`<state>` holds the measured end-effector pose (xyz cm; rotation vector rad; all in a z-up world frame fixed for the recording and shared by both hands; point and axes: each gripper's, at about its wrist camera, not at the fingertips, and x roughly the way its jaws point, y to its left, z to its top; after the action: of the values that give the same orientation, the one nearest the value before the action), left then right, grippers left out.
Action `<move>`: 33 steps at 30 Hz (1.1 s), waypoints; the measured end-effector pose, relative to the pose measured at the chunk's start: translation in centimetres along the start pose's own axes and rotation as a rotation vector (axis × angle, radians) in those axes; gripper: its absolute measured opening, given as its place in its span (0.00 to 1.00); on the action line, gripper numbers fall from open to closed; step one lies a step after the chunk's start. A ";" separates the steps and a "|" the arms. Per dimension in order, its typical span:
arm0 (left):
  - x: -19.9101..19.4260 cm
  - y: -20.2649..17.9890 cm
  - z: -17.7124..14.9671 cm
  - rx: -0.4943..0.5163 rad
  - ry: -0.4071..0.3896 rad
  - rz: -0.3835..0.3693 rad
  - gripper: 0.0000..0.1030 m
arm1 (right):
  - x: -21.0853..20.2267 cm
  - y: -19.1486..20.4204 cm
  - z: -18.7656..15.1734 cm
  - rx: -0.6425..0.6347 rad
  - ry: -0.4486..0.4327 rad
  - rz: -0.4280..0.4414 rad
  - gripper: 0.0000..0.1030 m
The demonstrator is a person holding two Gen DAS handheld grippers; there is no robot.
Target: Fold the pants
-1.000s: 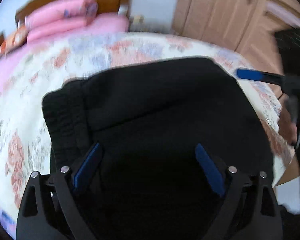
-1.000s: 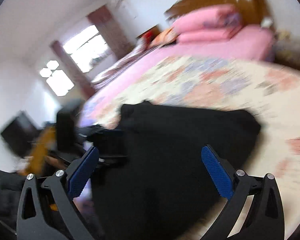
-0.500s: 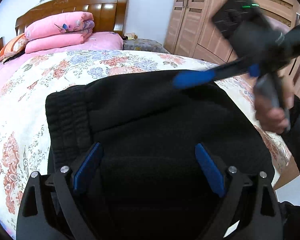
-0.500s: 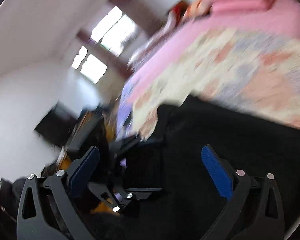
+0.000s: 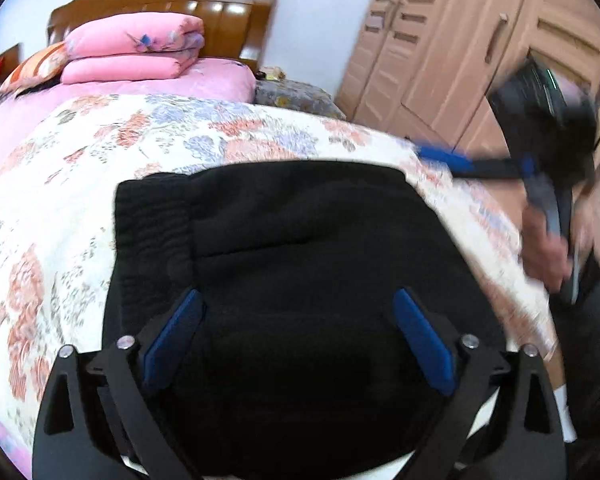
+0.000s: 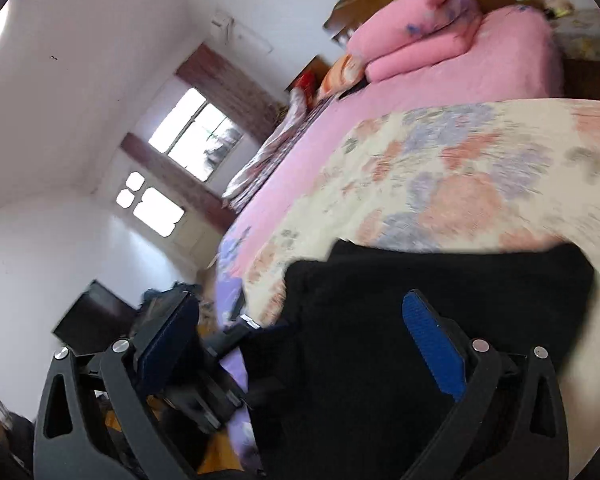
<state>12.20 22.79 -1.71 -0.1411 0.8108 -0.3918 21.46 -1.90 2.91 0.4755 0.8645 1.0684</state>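
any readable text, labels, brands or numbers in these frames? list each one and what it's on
None readable in either view.
Black pants: no tag or print visible.
Floral bedspread: flower pattern only, no lettering.
Folded pink quilt: small printed motif, no words.
Right gripper: its body shows a green light, blurred; no label legible.
Left gripper: plain blue pads, no markings.

The folded black pants (image 5: 300, 240) are taking up the near corner of the bed. The flowered bedspread (image 5: 160, 136) beyond them is lying bare up to the stacked pink quilts (image 5: 132, 52). The wardrobe (image 5: 460, 52) is hemming in the right side, where the right gripper (image 5: 444, 157) is hanging.
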 end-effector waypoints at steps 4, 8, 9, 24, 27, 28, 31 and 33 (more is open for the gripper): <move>-0.8 -1.5 -0.5 0.049 0.002 0.068 0.98 | -2.0 0.5 -5.2 0.011 0.011 0.064 0.96; 1.1 -2.1 -1.0 0.106 0.049 0.207 0.98 | 0.2 0.3 -9.4 -0.009 0.098 0.028 0.96; 1.4 -2.1 -1.1 0.110 0.050 0.222 0.99 | 0.8 -0.4 -10.1 -0.013 0.109 -0.020 0.95; 1.1 -2.6 -1.8 0.114 0.020 0.278 0.99 | -1.7 4.1 -16.9 -0.189 0.034 -0.187 0.96; 1.2 -2.5 -1.8 0.110 0.014 0.277 0.99 | -2.1 4.5 -17.4 -0.209 0.042 -0.227 0.96; 1.2 -2.5 -1.9 0.112 0.010 0.279 0.99 | -2.1 4.7 -17.6 -0.217 0.039 -0.241 0.96; 1.2 -2.5 -2.0 0.113 0.001 0.279 0.99 | -2.2 5.7 -18.5 -0.246 0.039 -0.303 0.96; 1.2 -2.5 -2.1 0.114 -0.006 0.282 0.99 | -2.0 6.7 -19.2 -0.283 0.041 -0.397 0.96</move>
<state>10.67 20.07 -3.24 0.0783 0.7879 -0.1705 1.94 -2.01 -2.97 0.0396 0.7874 0.8162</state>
